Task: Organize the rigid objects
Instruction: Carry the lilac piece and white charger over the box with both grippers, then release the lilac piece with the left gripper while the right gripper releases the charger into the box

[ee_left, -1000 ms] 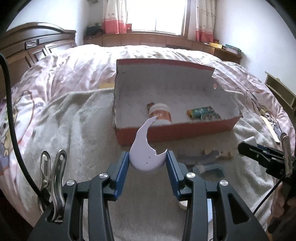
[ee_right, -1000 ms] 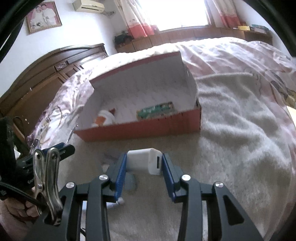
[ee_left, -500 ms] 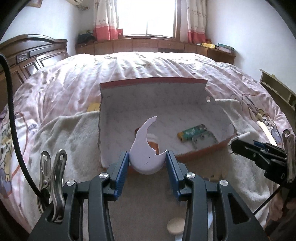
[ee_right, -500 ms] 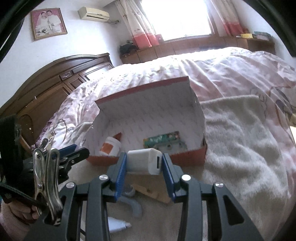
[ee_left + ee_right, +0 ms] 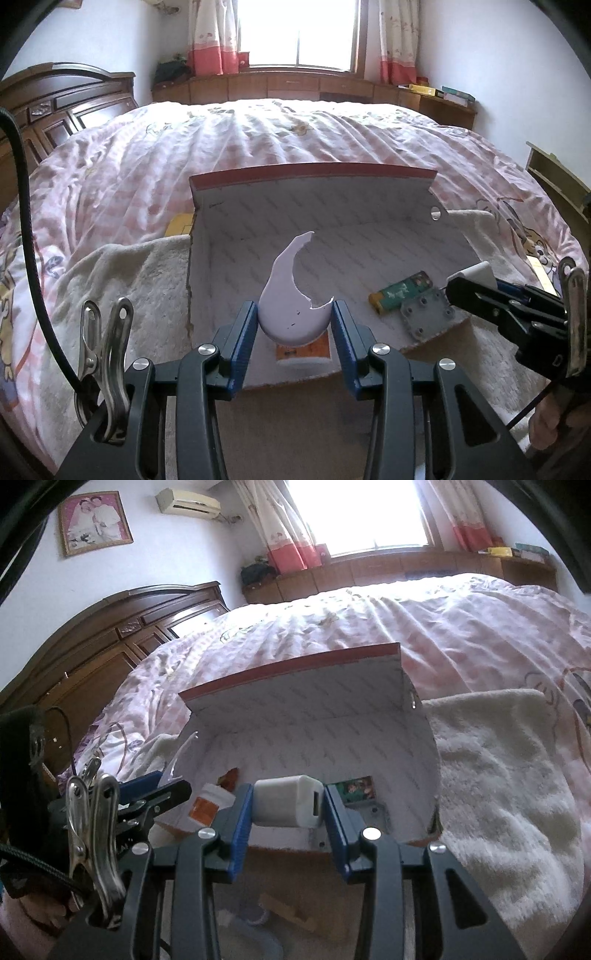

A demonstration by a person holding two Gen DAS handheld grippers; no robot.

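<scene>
Left claw (image 5: 294, 325) gripping broken white plastic shell shard (image 5: 291, 295); right claw (image 5: 288, 808) clamping white charger cube (image 5: 286, 800), both hovering over red cardboard box (image 5: 314, 173).

We see a red-edged box (image 5: 314, 173) lined in white patterned paper, a pale lilac shard (image 5: 291, 295), a white charger (image 5: 288, 805) and pink checked bedding (image 5: 258, 140).

Bright window (image 5: 299, 33) backlight blows out; fisheye edges curve darkly.
</scene>
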